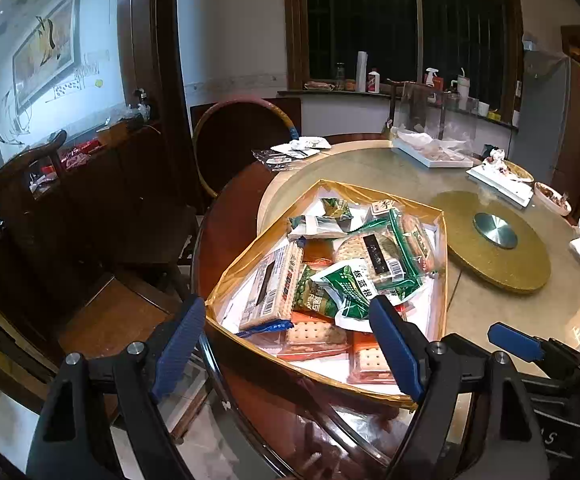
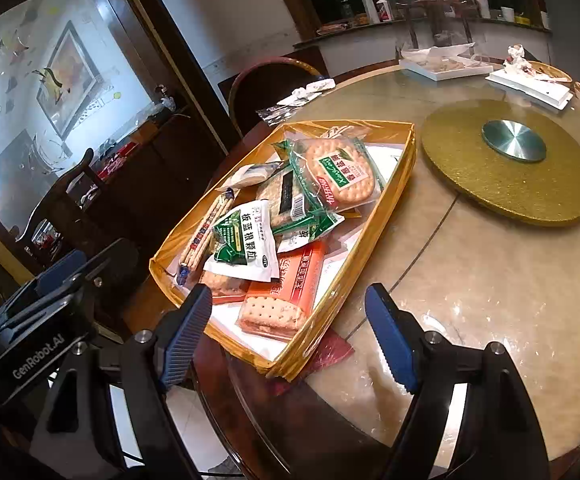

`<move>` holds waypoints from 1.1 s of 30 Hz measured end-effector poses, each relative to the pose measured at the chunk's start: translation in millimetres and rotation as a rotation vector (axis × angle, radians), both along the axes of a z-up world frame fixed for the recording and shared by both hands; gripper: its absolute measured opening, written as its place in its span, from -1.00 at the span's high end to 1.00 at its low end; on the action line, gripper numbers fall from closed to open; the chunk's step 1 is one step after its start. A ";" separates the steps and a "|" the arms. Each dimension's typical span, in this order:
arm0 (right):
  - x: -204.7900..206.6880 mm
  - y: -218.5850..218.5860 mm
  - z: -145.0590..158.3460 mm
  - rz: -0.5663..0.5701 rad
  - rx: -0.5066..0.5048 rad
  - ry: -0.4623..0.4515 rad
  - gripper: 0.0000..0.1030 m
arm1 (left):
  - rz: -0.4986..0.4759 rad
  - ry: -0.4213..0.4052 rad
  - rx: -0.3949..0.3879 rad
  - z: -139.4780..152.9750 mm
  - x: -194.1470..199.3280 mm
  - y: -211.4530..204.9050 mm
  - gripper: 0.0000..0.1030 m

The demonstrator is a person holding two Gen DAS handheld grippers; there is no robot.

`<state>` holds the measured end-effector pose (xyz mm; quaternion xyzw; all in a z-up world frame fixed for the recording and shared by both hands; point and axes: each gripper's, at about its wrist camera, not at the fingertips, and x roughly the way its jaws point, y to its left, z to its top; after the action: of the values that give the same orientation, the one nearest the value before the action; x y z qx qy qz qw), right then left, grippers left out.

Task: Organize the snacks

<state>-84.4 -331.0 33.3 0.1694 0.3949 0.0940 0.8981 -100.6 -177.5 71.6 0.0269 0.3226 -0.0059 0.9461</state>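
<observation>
A shallow yellow-rimmed tray (image 1: 258, 240) (image 2: 389, 196) sits at the near edge of the round table, full of snack packets. On top lie a green and white sachet (image 1: 349, 292) (image 2: 244, 238), a green-wrapped cracker pack (image 1: 405, 248) (image 2: 339, 174), an orange cracker pack (image 2: 286, 292) (image 1: 313, 338) and a long biscuit pack (image 1: 274, 284) (image 2: 206, 232). My left gripper (image 1: 286, 344) is open and empty, hovering over the tray's near rim. My right gripper (image 2: 290, 332) is open and empty, at the tray's near corner. Each gripper shows at the edge of the other's view.
A gold turntable (image 1: 493, 240) (image 2: 509, 160) lies on the table beyond the tray. White trays (image 1: 429, 152) (image 2: 445, 66), plates and crumpled tissues stand at the far side. A wooden chair (image 1: 90, 248) and a dark sideboard (image 2: 130, 184) stand left of the table.
</observation>
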 end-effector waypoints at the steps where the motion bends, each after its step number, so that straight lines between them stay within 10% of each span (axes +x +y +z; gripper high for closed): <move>1: 0.1 0.0 -0.1 -0.002 -0.001 0.000 -0.54 | 0.001 0.002 0.001 -0.5 0.6 -0.2 -0.63; 33: 1.1 -2.3 -6.1 -0.033 -0.021 0.016 -0.54 | 0.030 0.091 0.038 -22.2 14.0 -2.7 -0.63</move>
<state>-83.4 -333.3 27.2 0.1674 0.4003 0.0737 0.8979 -86.5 -180.1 49.4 0.0395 0.3657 0.0134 0.9298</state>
